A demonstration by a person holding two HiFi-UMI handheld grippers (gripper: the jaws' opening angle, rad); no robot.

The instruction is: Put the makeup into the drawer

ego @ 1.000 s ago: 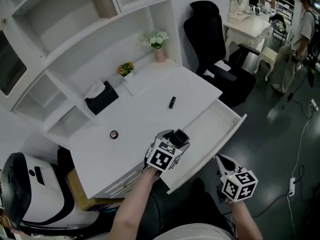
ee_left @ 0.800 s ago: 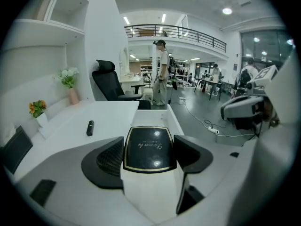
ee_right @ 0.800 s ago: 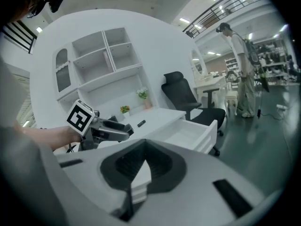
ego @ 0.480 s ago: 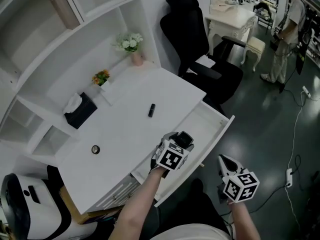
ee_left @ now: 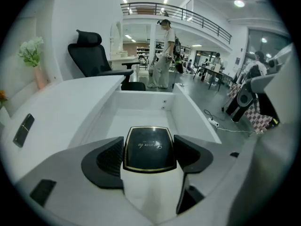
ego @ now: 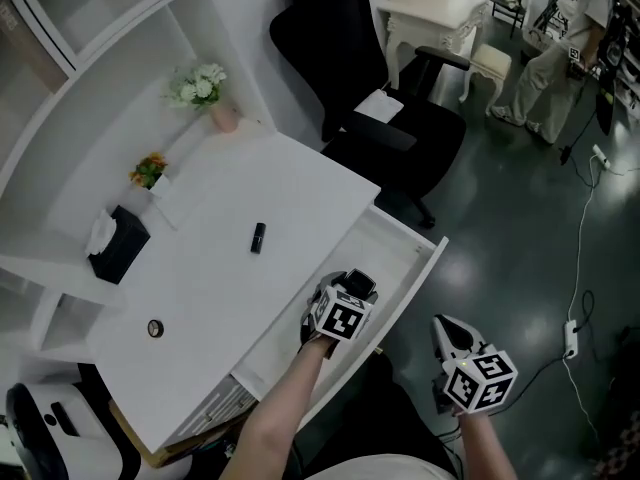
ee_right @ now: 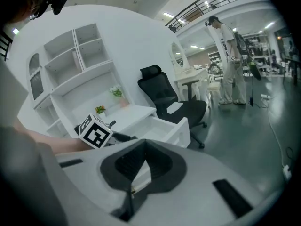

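Left gripper [ego: 358,288] pinches flat black gold-rimmed makeup compact [ee_left: 149,147], open white drawer [ee_left: 141,116] directly beneath and ahead; right gripper [ee_right: 140,167] pressed together, empty, well right.

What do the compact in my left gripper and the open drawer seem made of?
Compact: likely hard plastic, glossy black with a gold edge line; its lid reflects light. Drawer: probably painted or laminated board, smooth matte white; flat panels, no grain visible.
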